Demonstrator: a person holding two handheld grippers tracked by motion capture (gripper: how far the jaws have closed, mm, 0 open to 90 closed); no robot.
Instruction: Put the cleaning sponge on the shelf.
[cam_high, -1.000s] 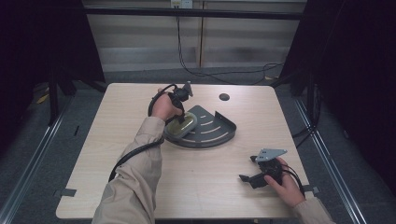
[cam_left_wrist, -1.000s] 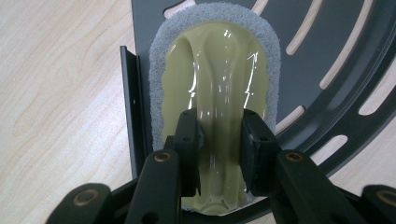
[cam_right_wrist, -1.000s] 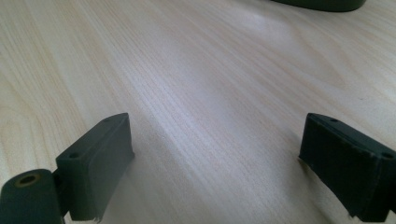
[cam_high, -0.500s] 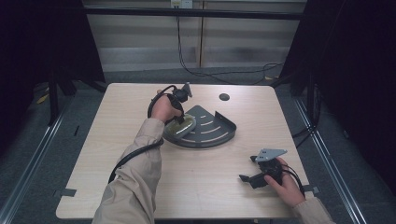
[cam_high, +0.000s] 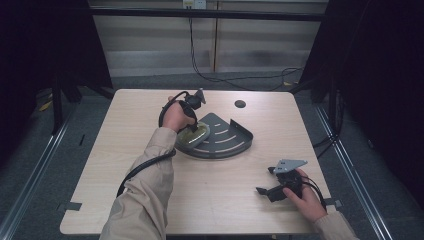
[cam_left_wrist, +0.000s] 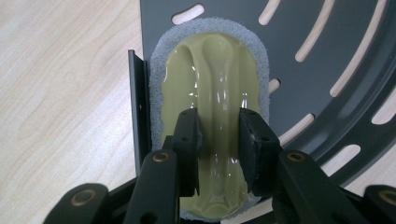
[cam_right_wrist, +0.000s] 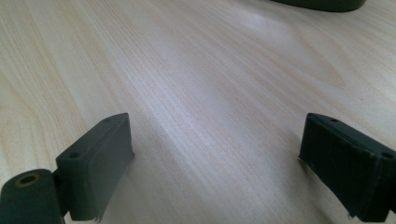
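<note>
left gripper view: left claw (cam_left_wrist: 219, 140) clamped on glossy olive, grey-rimmed scrubber (cam_left_wrist: 212, 84); right claw (cam_right_wrist: 215, 172) apart.

Scrubber's (cam_left_wrist: 215, 121) near end behind tongs (cam_left_wrist: 218, 140)

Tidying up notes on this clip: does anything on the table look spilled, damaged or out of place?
Nothing stands out. The olive scrubber lies flat in the dark slotted tray, against its straight wall, its raised ridge between the left claw pads. The right claw rests open over bare table.
</note>
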